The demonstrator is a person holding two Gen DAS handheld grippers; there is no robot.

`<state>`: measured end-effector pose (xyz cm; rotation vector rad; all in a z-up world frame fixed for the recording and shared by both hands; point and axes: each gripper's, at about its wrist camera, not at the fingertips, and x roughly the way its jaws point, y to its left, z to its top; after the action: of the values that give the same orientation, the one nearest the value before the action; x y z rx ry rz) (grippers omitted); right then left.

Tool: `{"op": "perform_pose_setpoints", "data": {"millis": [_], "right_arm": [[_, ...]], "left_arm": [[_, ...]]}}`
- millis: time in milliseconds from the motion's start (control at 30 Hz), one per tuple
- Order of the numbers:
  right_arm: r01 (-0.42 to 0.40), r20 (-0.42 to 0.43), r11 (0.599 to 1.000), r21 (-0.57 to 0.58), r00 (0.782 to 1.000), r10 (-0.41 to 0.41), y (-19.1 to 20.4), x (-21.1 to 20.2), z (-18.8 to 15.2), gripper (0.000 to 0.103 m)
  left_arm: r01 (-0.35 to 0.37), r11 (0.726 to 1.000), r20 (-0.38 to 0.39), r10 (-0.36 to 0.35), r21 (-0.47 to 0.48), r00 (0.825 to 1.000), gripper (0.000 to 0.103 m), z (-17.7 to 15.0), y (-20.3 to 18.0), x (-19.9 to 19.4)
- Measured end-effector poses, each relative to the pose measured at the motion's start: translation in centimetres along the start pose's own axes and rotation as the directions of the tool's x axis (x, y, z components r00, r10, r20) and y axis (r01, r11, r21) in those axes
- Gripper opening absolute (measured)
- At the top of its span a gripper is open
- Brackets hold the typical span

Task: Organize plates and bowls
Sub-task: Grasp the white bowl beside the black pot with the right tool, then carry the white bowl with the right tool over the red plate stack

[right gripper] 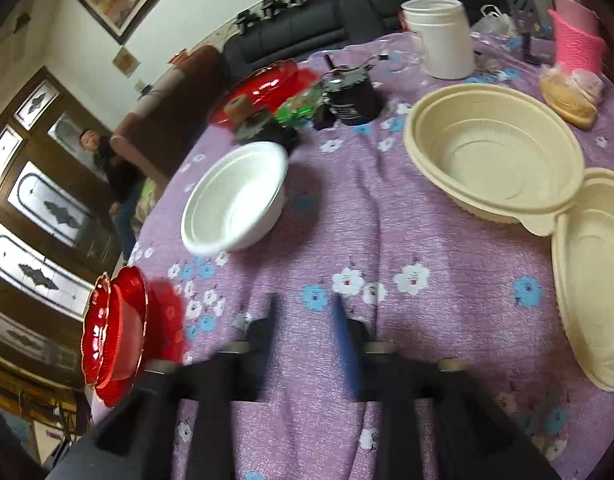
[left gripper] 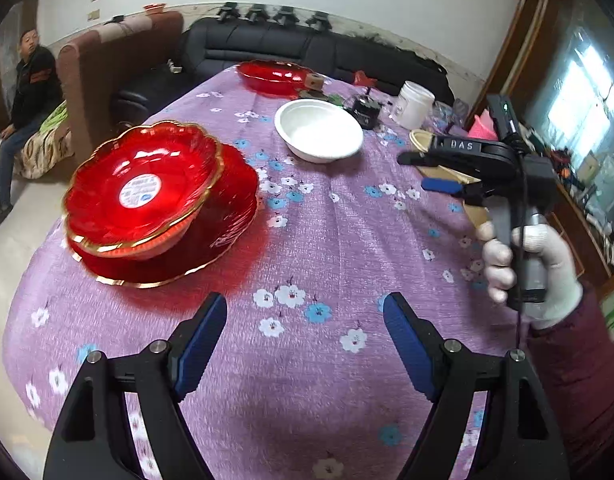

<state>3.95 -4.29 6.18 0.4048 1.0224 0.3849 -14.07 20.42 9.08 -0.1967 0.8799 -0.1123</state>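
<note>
Red glass, scalloped and gold-rimmed: stack of red plates [left gripper: 147, 200] at left of the left wrist view, up and left of the left gripper [left gripper: 305, 320], well clear of its fingertips. Blue ribbed pads spread wide, nothing between them but purple tablecloth [left gripper: 327, 220]. White bowl [left gripper: 319, 130] farther up, centre of frame, smooth and round, standing apart from the stack. Another red dish [left gripper: 273, 74] near the far table edge.

Right gripper [right gripper: 305, 320] blurred in its own view, fingers parted by a narrow gap, empty, over bare cloth at lower centre. White gloved hand [left gripper: 535, 264] on its handle at right of the left view. Beige bowl [right gripper: 495, 160] at upper right, ribbed inside, with a matching beige lid [right gripper: 599, 280] touching it at the right edge. Open cloth between the white bowl and the beige one. Clutter along the far edge: white jar [right gripper: 443, 36], dark can [right gripper: 353, 100]. Table edge close beside the red stack.
</note>
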Motion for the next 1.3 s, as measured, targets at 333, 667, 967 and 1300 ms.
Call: {"op": "perform_pose_setpoints", "data": {"millis": [333,667,967,1300], "right_arm": [[0.066,0.045,0.998,-0.004,0.997,-0.066,3.9,8.2,5.9,0.076],[0.063,-0.036,0.998,-0.003,0.997,-0.063,4.8,13.1,5.2,0.012],[-0.023,-0.007,1.000,-0.001,1.000,0.023,2.1,7.3,3.0,0.011],[-0.099,0.036,0.993,0.068,0.995,0.097,0.4,5.1,1.1,0.041]], "left_arm": [[-0.172,0.979,0.069,0.181,-0.111,0.981,0.080,-2.5,4.8,-6.1],[-0.180,0.963,0.043,0.192,-0.199,0.980,0.080,-2.3,8.1,-6.0],[-0.152,0.975,0.044,0.161,-0.160,0.986,0.080,-2.3,6.3,-4.9],[-0.070,0.987,-0.022,0.067,-0.147,0.998,0.080,-2.3,4.1,-1.1]]}}
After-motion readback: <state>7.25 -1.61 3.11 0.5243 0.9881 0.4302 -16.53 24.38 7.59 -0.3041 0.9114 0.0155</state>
